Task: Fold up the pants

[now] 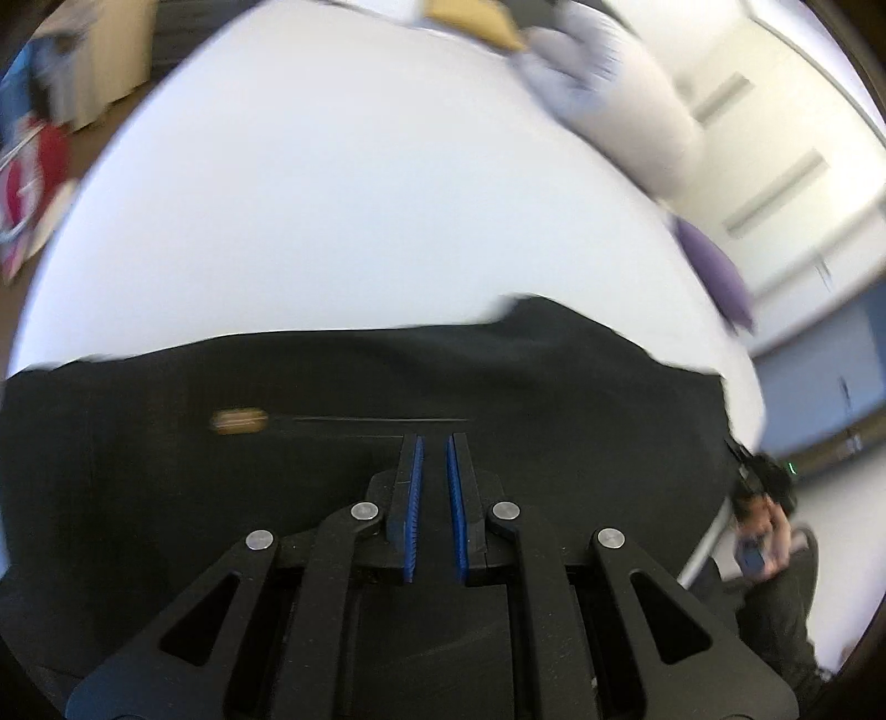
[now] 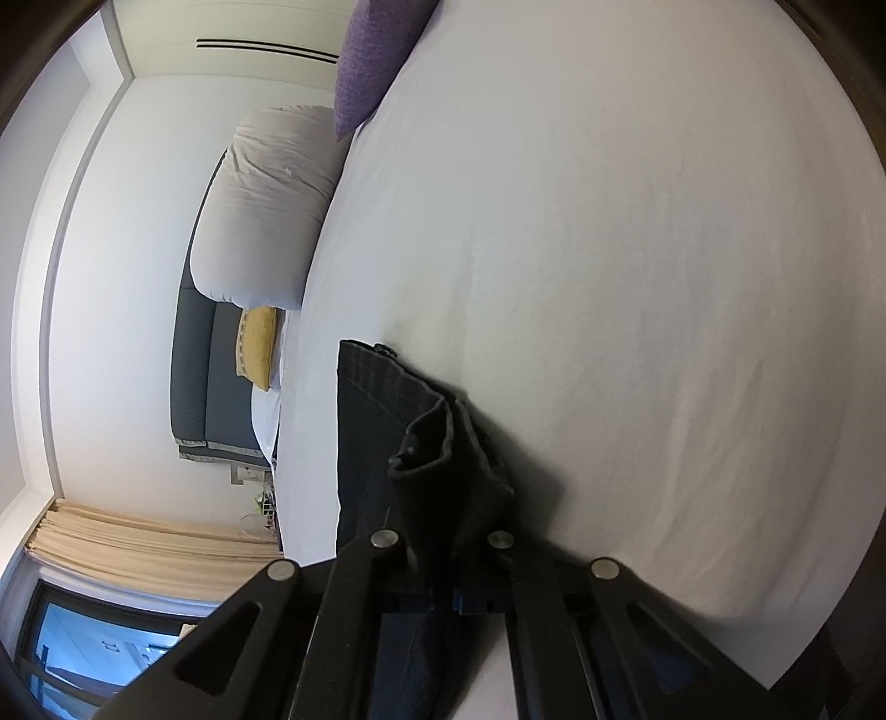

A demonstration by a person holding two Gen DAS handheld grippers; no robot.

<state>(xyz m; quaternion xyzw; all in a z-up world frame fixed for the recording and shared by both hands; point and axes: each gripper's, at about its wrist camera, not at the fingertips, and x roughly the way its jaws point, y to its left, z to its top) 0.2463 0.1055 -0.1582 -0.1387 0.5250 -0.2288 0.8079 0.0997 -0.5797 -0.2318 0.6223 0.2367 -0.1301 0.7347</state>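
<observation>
1. While the pants lie dark across the lower half of the left wrist view, spread on the white bed, the left tool hovers over them with its blue pads a narrow gap apart and nothing visible between them, so it reads as released.
2. A small tan label sits on the cloth at lower left of that view, next to a thin straight seam line; this suggests the waist or a pocket area faces up.
3. Seen from the right wrist, the right tool is clenched on a bunched fold of the pants, which rises from between its fingers in the lower middle of the frame; the fingertips themselves are hidden by the cloth.
4. That pinch probably serves to lift one edge so it can be carried over the rest, while the free left tool stands ready to take a second corner or press the cloth flat.
5. A grey pillow, a purple cushion and a yellow cushion lie far from the pants, leaving the sheet around the garment bare for folding.
</observation>
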